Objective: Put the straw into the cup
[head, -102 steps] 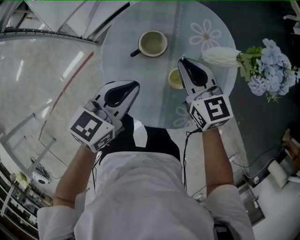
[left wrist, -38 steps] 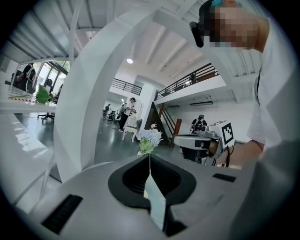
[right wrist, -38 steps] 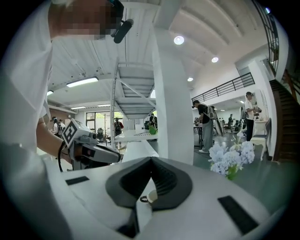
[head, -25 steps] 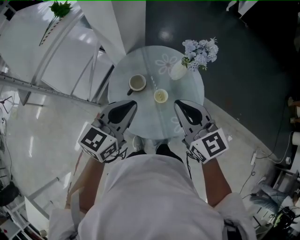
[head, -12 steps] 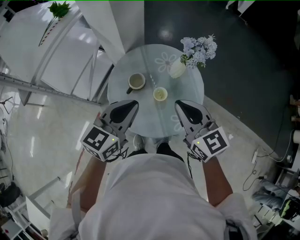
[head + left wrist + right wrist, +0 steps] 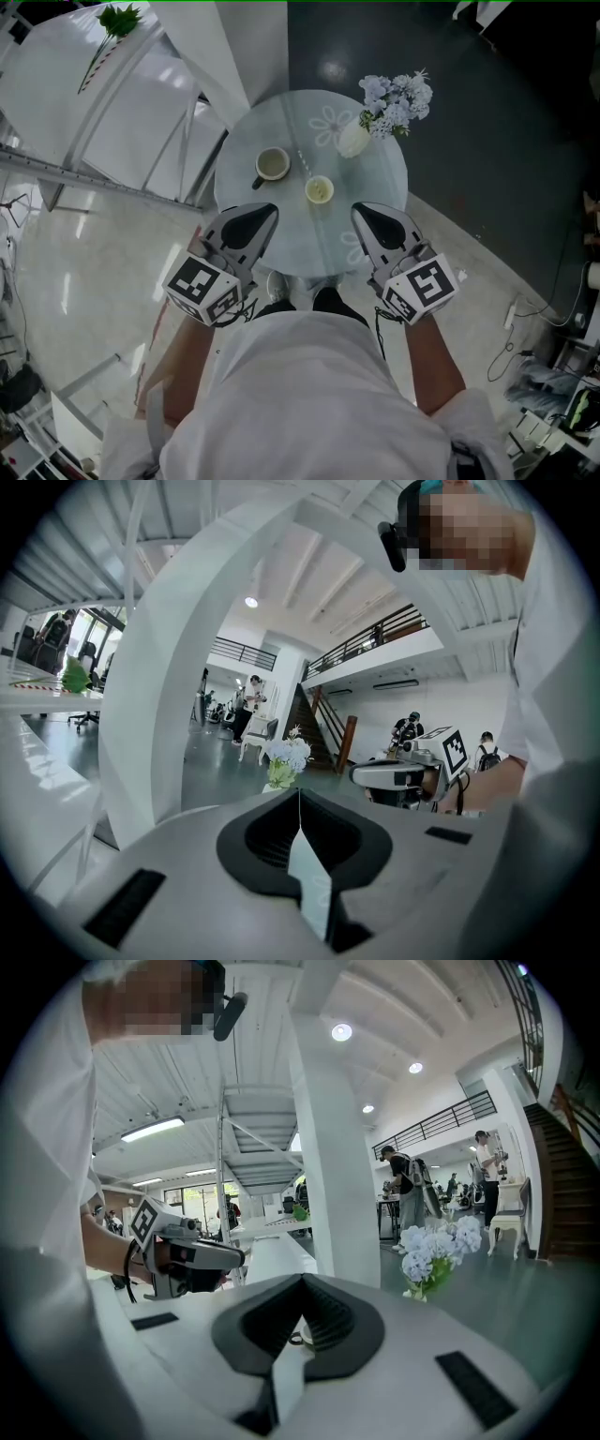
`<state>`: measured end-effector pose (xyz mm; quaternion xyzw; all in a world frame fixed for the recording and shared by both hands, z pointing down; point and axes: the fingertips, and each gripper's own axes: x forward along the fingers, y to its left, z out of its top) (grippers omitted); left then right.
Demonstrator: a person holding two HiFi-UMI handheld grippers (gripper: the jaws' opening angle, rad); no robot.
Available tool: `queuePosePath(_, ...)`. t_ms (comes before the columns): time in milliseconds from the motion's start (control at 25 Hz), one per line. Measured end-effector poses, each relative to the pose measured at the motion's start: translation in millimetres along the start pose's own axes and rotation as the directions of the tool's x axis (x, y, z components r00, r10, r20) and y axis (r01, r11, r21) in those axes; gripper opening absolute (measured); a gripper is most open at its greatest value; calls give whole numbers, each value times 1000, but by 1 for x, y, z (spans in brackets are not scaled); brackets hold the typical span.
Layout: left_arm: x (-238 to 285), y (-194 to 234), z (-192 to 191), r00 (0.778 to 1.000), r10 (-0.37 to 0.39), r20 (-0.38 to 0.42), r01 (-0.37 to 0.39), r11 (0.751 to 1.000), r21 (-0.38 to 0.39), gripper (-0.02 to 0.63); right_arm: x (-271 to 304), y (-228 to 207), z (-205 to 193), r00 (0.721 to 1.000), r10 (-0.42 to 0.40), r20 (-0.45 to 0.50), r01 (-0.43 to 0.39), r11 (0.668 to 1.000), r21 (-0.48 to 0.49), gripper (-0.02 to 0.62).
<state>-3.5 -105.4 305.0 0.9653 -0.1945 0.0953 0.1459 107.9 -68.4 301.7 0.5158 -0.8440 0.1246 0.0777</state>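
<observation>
A small pale cup (image 6: 319,190) stands near the middle of the round glass table (image 6: 375,197), with a white mug (image 6: 272,165) to its left. No straw can be made out at this distance. My left gripper (image 6: 265,211) hovers shut over the table's near left edge, nothing between its jaws. My right gripper (image 6: 361,211) hovers shut over the near right edge, also holding nothing. In the left gripper view the left gripper (image 6: 299,799) shows its jaws pressed together. The right gripper (image 6: 302,1283) looks the same in its own view, with a bit of the mug (image 6: 298,1338) showing just behind the jaws.
A white vase (image 6: 354,141) of pale blue flowers (image 6: 398,98) stands at the table's far right. White stair rails (image 6: 112,122) run at the left over a glossy floor. Dark floor lies to the right, with cables (image 6: 511,328) near the lower right.
Since about four seconds ago the view has pulled far back and both grippers have come away from the cup. Over the last second almost nothing moved.
</observation>
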Motion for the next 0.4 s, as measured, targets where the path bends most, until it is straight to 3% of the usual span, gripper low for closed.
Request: queuePosePath(400,3,-6,-1,1000,4,5,-4,1000,-3,26,-3,-3,-1,1000,4,-2,-4,1000,0,21)
